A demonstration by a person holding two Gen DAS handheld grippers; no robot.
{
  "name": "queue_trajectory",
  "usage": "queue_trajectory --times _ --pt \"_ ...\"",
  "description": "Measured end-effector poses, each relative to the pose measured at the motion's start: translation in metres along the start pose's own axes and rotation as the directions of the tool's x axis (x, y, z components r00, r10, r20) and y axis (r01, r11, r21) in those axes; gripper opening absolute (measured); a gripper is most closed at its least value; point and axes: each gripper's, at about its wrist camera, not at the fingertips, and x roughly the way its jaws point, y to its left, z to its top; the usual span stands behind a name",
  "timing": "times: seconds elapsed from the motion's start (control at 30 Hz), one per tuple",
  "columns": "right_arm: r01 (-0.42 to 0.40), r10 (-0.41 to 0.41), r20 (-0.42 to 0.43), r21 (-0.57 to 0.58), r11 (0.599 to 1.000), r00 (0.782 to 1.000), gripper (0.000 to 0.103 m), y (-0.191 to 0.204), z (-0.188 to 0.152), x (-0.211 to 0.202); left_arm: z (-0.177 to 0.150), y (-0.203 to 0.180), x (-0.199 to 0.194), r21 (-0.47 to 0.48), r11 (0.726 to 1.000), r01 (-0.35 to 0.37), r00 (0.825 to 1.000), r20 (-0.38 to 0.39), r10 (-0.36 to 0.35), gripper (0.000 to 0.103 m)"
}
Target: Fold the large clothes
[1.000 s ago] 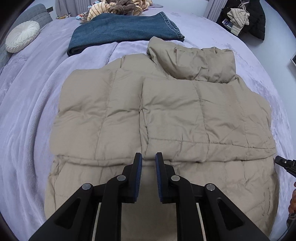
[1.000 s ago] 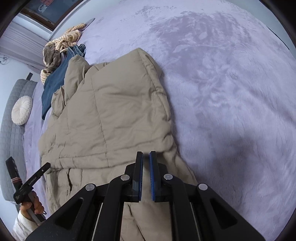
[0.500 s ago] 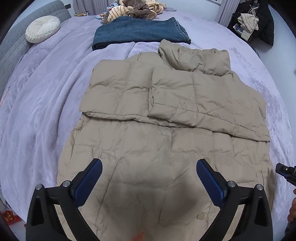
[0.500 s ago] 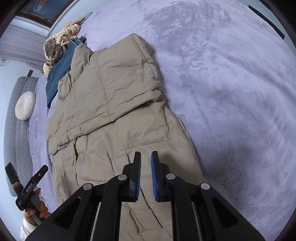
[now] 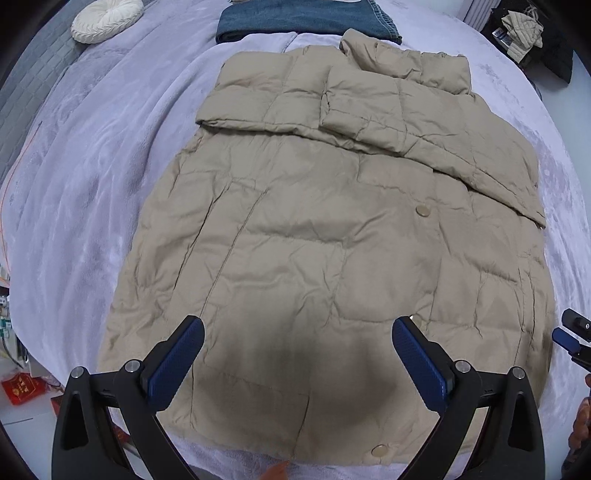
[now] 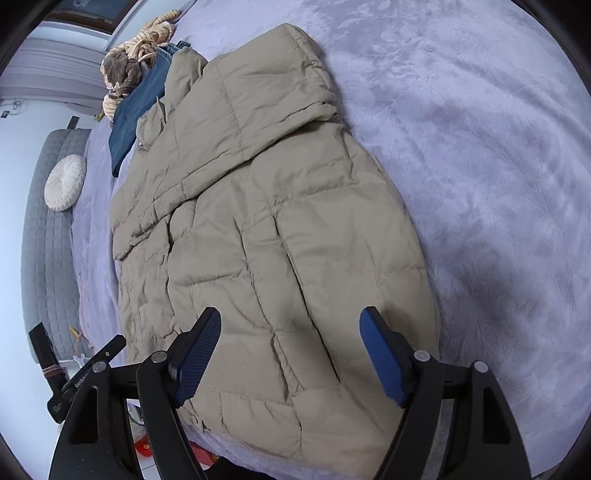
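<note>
A: Where's the coat, and which way does it run?

B: The tan puffer coat lies flat on the lavender bed. Long axis runs from the hem at the near bed edge to the collar at the far end, towards the folded jeans. Both sleeves are folded across the chest.

A: Left gripper?

B: The left gripper points steeply down over the hem, jaws spread wide, nothing between them. Released.

A: And the right?

B: The right gripper is over the hem's right-hand part; its jaws have just been opening, and only the coat's surface shows below the gap, not pinched. In that view the coat slants up-left, collar end near the jeans.

A: Anything else?

B: A round white cushion sits far left.
</note>
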Motion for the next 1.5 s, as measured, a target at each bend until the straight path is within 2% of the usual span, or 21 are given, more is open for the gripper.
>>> queue_trajectory --times 0.1,0.17,0.2,0.3,0.43,0.63,0.7,0.87,0.97,1.1,1.23,1.37,1.43,1.5 --pt "-0.009 0.009 -0.005 0.008 1.000 1.000 0.087 0.005 -0.013 0.001 -0.008 0.008 -0.002 -0.002 1.000 -0.011 1.000 0.004 0.011 0.102" --pt "-0.008 0.008 0.000 0.011 1.000 1.000 0.087 0.008 -0.021 0.001 -0.012 0.014 -0.003 0.005 1.000 -0.020 1.000 0.010 0.020 0.102" --pt "-0.004 0.004 0.001 0.011 1.000 1.000 0.088 0.010 -0.026 0.002 -0.014 0.018 -0.003 0.016 0.999 -0.030 0.999 -0.029 0.030 0.102" --pt "0.008 -0.008 0.010 0.019 1.000 1.000 0.088 0.015 -0.038 0.003 -0.021 0.031 0.000 0.018 1.000 -0.001 0.998 -0.059 0.002 0.102" --pt "0.005 -0.006 0.026 0.056 0.998 1.000 0.088 0.021 -0.063 0.006 -0.032 0.046 0.002 0.036 0.999 0.039 0.997 -0.074 -0.037 0.102" --pt "0.003 -0.008 0.043 0.122 0.993 0.999 0.088 0.023 -0.104 0.011 -0.059 0.080 0.003 0.061 0.998 0.019 0.997 -0.071 -0.014 0.102" --pt "-0.003 -0.004 0.045 0.150 0.989 0.999 0.089 0.021 -0.116 0.012 -0.066 0.096 0.006 0.035 0.999 0.041 0.995 -0.092 -0.037 0.102" --pt "-0.005 -0.007 0.059 0.201 0.980 0.998 0.091 0.014 -0.137 0.010 -0.083 0.131 0.013 -0.043 0.989 0.141 0.980 -0.134 -0.146 0.102" --pt "-0.001 -0.016 0.074 0.227 0.974 0.997 0.103 0.007 -0.147 0.006 -0.092 0.147 0.017 -0.098 0.973 0.209 0.964 -0.148 -0.222 0.102" --pt "0.001 -0.027 0.090 0.285 0.959 0.996 0.103 -0.008 -0.159 0.002 -0.100 0.162 0.023 -0.164 0.941 0.295 0.935 -0.155 -0.320 0.102" --pt "-0.024 -0.010 0.083 0.393 0.919 0.997 0.103 -0.032 -0.171 0.008 -0.108 0.178 0.034 -0.264 0.880 0.395 0.884 -0.150 -0.442 0.102" --pt "-0.105 0.070 0.089 0.498 0.861 0.994 0.103 -0.052 -0.177 0.024 -0.112 0.191 0.048 -0.350 0.822 0.449 0.842 -0.141 -0.520 0.102" --pt "-0.171 0.132 0.110 0.536 0.827 0.985 0.103 -0.057 -0.177 0.033 -0.111 0.191 0.058 -0.378 0.805 0.458 0.833 -0.135 -0.537 0.102" --pt "-0.229 0.184 0.136 0.555 0.800 0.973 0.103 -0.059 -0.177 0.039 -0.106 0.189 0.062 -0.388 0.796 0.466 0.830 -0.119 -0.544 0.102"
